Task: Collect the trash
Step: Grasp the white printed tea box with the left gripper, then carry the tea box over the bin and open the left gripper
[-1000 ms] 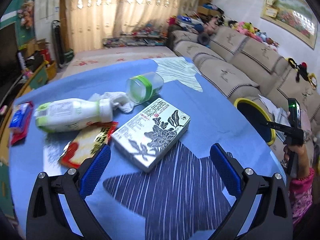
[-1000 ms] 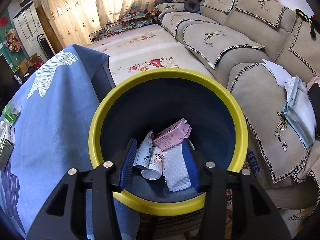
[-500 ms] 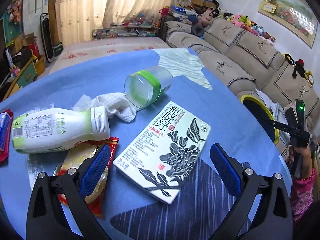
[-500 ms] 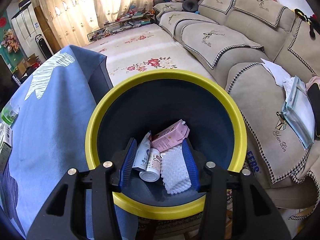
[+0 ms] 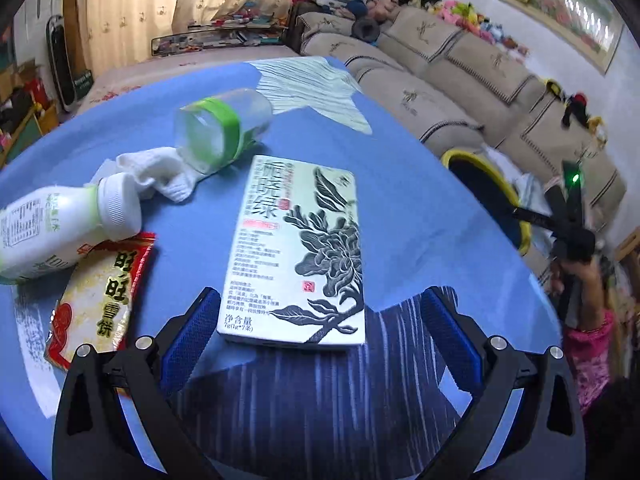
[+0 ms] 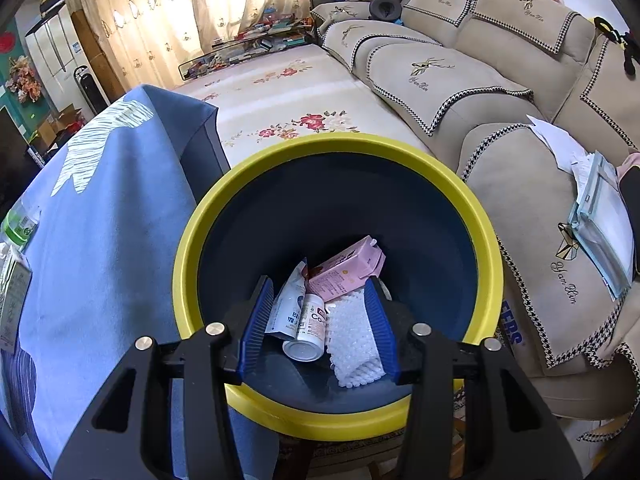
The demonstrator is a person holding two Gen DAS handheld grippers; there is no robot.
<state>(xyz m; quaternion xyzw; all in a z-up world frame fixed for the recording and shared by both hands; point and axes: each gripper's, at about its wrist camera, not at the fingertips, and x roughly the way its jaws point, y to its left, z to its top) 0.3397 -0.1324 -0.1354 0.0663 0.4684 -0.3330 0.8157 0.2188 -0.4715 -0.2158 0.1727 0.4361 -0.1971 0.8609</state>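
In the left wrist view my left gripper (image 5: 320, 312) is open, its blue pads either side of the near end of a flat tea box (image 5: 298, 252) with a black flower print on the blue tablecloth. Left of it lie a red snack packet (image 5: 100, 292), a white bottle (image 5: 60, 228), a crumpled white cloth (image 5: 156, 172) and a clear cup with a green band (image 5: 220, 132). In the right wrist view my right gripper (image 6: 320, 304) is open and empty above the yellow-rimmed bin (image 6: 472, 208), which holds a pink carton (image 6: 344, 268), a small bottle (image 6: 308, 328), a pouch and white foam.
The bin (image 5: 492, 192) stands off the table's right edge beside a beige sofa (image 6: 460, 80). The right gripper and the hand holding it (image 5: 568, 232) show at the right of the left wrist view. Papers (image 6: 600, 216) lie on the sofa arm.
My left gripper has moved forward and down to the tea box, which now lies between its pads. My right gripper has stayed over the bin, open.
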